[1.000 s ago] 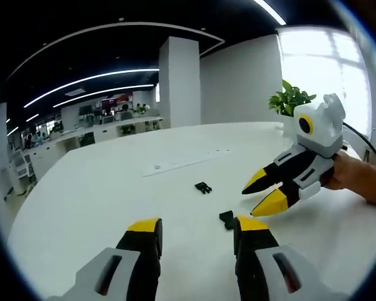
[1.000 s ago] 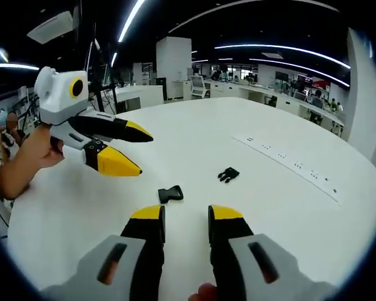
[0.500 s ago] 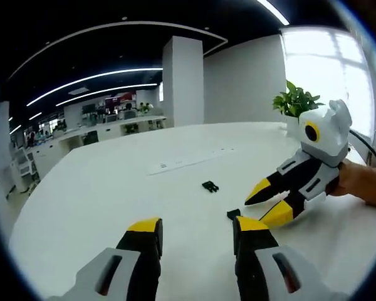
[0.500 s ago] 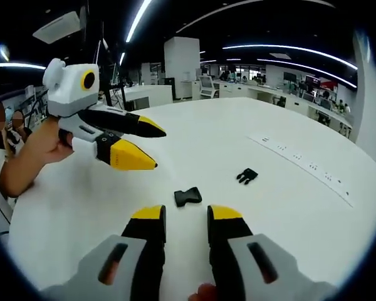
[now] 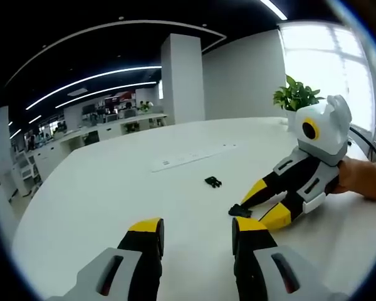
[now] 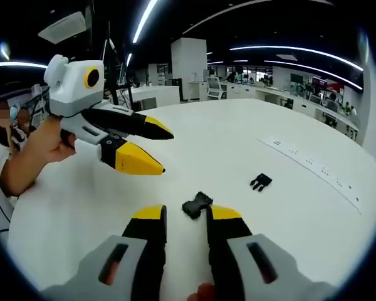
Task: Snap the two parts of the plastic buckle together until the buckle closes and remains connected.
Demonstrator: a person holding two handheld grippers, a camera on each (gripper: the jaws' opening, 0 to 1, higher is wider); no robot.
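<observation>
Black buckle part [image 6: 196, 205] between right hand-held gripper [image 6: 185, 214] tips

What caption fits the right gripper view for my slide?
Right gripper open, closing on a buckle half on the white table; left gripper hovers nearby.

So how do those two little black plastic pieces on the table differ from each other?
The nearer buckle piece is a chunky, rounded block, while the farther buckle piece is slimmer and ends in prongs. The nearer one sits right at the tips of the right claw, its edge seemingly tipped up; the farther one lies flat, untouched, out on the white table. Both are black plastic, and they lie apart, not yet snapped together.
</observation>
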